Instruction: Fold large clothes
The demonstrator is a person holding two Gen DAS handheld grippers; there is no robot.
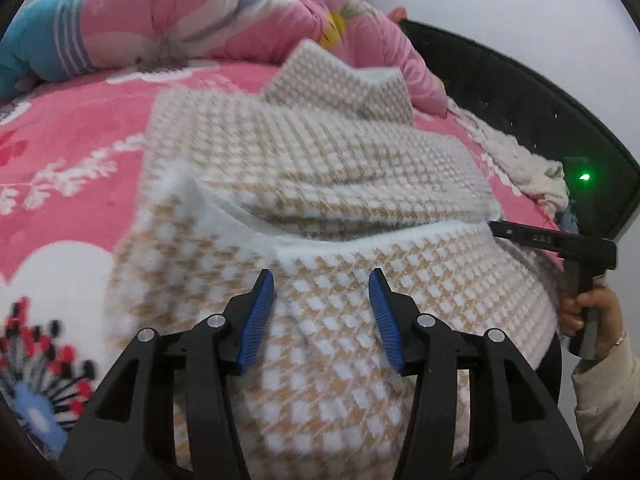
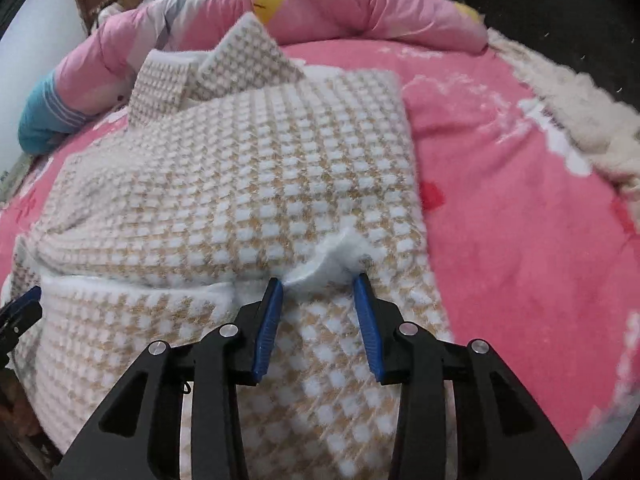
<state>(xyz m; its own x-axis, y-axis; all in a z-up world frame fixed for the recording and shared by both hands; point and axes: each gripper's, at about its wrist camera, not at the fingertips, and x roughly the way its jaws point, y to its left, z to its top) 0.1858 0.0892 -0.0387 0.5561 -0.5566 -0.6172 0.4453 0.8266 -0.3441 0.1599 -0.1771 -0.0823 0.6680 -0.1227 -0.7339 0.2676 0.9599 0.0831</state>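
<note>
Left wrist view: checked fleece garment on the pink bed cover, its white folded hem running crosswise just ahead of the left gripper. Jaws parted, pads clear of cloth, nothing pinched. Right gripper sits at the hem's right end.

Right wrist view: right gripper narrow, a white tuft of the hem bunched between its pads, apparently held. Garment's long axis runs away from the hem toward the collar. Judgement: right hand nearer for the carry.
</note>
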